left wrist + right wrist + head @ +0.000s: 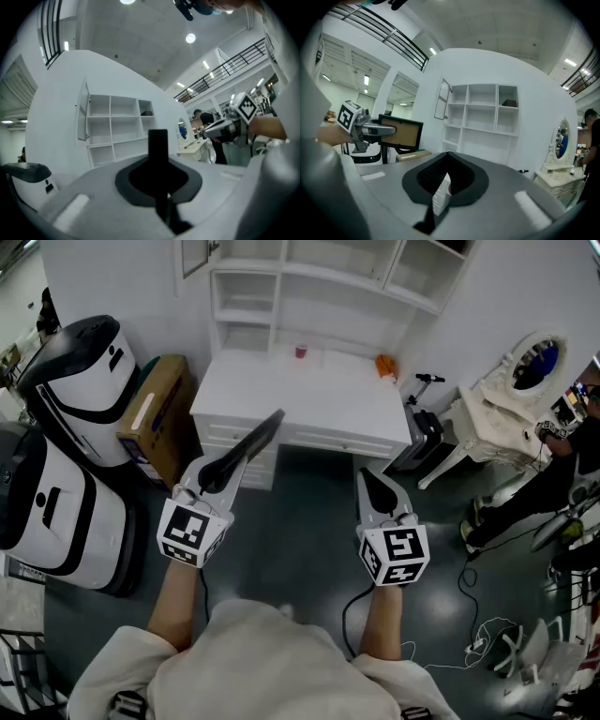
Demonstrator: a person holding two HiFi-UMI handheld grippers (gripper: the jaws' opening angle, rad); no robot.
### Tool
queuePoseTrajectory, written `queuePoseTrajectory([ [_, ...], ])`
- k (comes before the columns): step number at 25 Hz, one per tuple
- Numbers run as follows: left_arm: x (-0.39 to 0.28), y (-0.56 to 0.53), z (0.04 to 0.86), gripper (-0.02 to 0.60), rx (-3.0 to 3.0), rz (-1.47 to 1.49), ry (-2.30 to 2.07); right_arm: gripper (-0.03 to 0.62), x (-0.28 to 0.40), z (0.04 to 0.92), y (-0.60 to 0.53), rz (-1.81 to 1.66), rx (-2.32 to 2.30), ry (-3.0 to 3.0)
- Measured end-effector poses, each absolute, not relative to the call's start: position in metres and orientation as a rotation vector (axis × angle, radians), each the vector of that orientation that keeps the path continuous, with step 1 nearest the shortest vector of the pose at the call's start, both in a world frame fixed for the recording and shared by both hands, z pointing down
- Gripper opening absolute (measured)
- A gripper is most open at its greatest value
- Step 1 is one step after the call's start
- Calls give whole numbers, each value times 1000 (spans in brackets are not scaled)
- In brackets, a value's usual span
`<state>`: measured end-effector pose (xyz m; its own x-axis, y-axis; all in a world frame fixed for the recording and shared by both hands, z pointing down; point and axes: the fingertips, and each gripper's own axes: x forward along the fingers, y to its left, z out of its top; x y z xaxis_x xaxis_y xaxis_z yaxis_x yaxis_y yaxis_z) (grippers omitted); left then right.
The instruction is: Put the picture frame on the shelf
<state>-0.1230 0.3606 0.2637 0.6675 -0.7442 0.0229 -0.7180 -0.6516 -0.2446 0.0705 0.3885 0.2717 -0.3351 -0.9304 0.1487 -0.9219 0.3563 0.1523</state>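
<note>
Two grey plastic tongs are pointing ahead of us, each carrying a cube of square black-and-white markers. Our left tongs (234, 463) are clamping the picture frame (405, 136), a thin flat rectangle with a black border and a matte brown back. It is sticking out beyond their tips, showing only its slim black edge from above, and the dark pads are pressing on both its faces. Our right tongs (364, 476) are carrying nothing, their tips meeting with only a thin slit behind them. Well ahead of both tongs, the shelf (309, 282) is standing against the wall, a smooth white grid of square open cubbies above a white desk (300, 395) with drawers. Left of the left tongs, a brown cardboard box (159, 413) is sitting beside two glossy, rounded white-and-black machines (80, 381).
</note>
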Motion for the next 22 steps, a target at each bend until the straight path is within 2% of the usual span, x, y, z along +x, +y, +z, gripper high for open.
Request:
queuePoseTrajectory([
  [9,-117,370,259,11,-2652,-181,1181,5,71,247,402,-207,1712,-2470],
  [22,-89,385,258,11,-2637,-185,1214,5,90,257,413,-51,1607,-2571],
])
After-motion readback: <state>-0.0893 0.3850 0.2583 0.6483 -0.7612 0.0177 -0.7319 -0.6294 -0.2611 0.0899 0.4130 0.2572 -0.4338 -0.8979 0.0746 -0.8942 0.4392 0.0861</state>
